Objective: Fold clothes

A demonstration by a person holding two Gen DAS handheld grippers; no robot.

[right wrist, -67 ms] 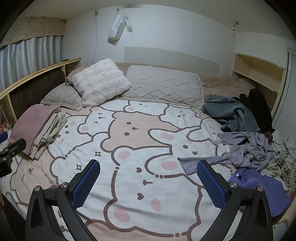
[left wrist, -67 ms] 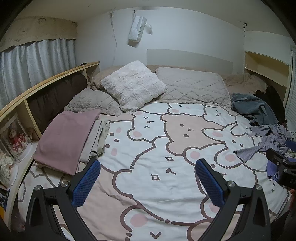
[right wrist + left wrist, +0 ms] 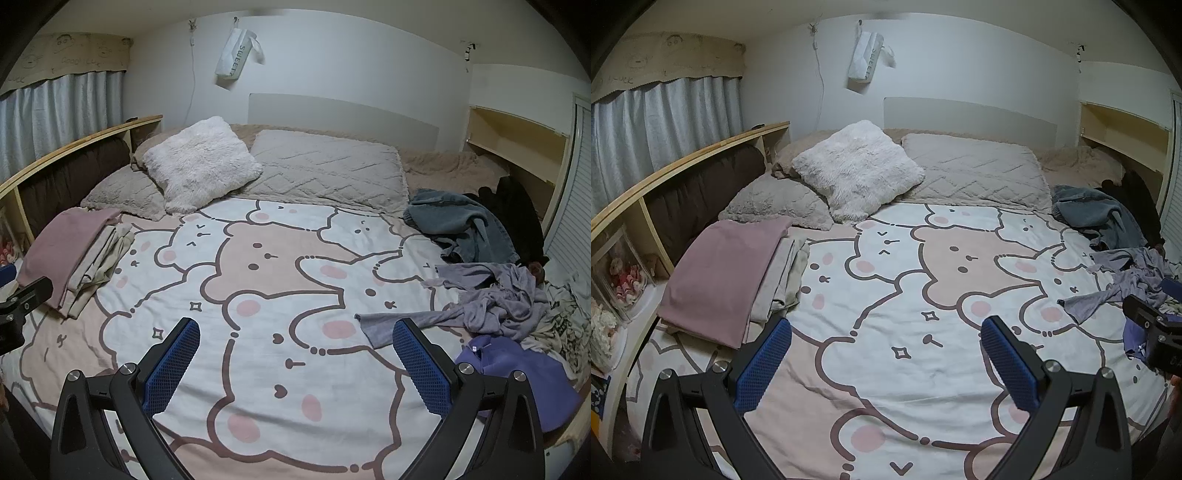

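Almost nothing has changed from a moment ago: both claws hang over the bed in the same spots, so no new piece of clothing is picked yet. The left gripper (image 3: 886, 363) has its blue fingers spread wide with nothing between them. The right gripper (image 3: 297, 363) is wide and empty too. A neat stack of folded clothes with a pink cloth on top (image 3: 724, 277) lies on the left side of the bed, so some folding looks done. The messy pile of unfolded clothes (image 3: 498, 306) lies on the right side, with a crumpled grey-purple top, a flat purple shirt (image 3: 524, 373) near the right claw, and a blue-grey garment (image 3: 458, 221) further back. I think the next job is to reach for one of these. The bed cover with big pink and white cartoon bears (image 3: 266, 288) is smooth and bare in the middle, a good spot for folding. A fluffy white pillow (image 3: 857, 166) and quilted beige pillows sit by the white wall, and a wooden shelf (image 3: 683, 162) runs along the left under grey curtains.
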